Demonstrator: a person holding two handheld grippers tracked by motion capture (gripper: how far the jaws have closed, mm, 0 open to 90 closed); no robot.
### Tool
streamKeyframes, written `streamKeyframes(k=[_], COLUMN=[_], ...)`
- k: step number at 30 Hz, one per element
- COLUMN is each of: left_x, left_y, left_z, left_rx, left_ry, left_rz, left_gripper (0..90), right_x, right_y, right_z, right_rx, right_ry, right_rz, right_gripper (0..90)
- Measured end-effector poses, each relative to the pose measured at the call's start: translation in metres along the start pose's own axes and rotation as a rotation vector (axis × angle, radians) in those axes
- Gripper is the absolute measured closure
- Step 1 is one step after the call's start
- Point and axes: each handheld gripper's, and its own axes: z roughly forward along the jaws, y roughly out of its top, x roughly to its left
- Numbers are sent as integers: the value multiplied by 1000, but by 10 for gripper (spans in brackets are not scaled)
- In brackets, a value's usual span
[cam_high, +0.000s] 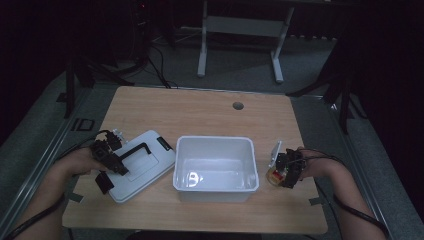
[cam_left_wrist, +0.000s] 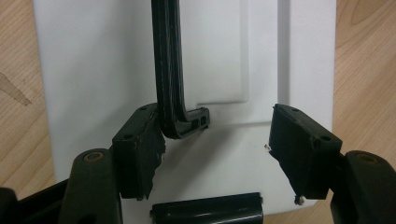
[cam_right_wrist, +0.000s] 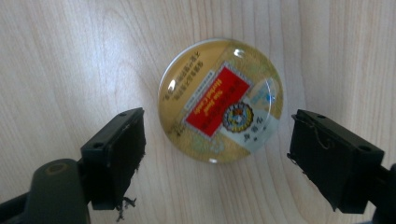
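**Two tongs, a lid and a round tin**

A wooden worktop (cam_high: 210, 110) holds a white box (cam_high: 216, 169) in the middle. The box has no lid on it.

The white lid (cam_high: 142, 167) lies flat on the worktop just to the left of the box. It has a black handle (cam_high: 134, 150) on top.

The left tongs (cam_high: 107, 162) are over the near left part of the lid. In the left gripper view the two black jaws stand partly open above the lid (cam_left_wrist: 224, 56). The corner of the black handle (cam_left_wrist: 180, 116) sits right against the inside of the left jaw. The other jaw is well apart from the handle, with bare white lid in the gap. So the jaws do not squeeze anything.

The right tongs (cam_high: 286, 172) are on the right side of the box, close to its wall. Under them lies a small round tin (cam_high: 274, 176) on the wood. In the right gripper view the round tin (cam_right_wrist: 220, 100) is gold with a red label and a shiny domed top. It lies flat on the worktop between the two black jaws. The jaws stand wide open, one on each side of the tin, and there is bare wood between each jaw and the tin. They do not touch it.
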Motion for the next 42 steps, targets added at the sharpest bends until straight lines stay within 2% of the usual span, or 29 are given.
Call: streamKeyframes(k=[6, 10, 17, 22, 29, 36, 42], left_x=[0, -1, -1, -1, 0, 0, -1], left_y=[-1, -1, 0, 0, -1, -1, 0], left_z=[0, 1, 2, 2, 1, 1, -1], left_rx=[-2, 1, 6, 2, 5, 5, 1], left_ry=[1, 3, 2, 0, 3, 7, 8], left_rz=[-1, 0, 6, 6, 6, 4, 7], left_gripper=[346, 346, 345, 346, 345, 345, 346], right_x=[-2, -2, -4, -4, -3, 0, 3], right_y=[6, 9, 13, 14, 13, 10, 9], right_z=[9, 16, 25, 27, 11, -7, -25], right_rx=[3, 18, 43, 51, 44, 42, 55], right_ry=[-2, 17, 9, 5, 12, -7, -1], right_rz=[1, -4, -5, -23, -23, -22, 1], right_gripper=[171, 162, 184, 198, 205, 206, 206])
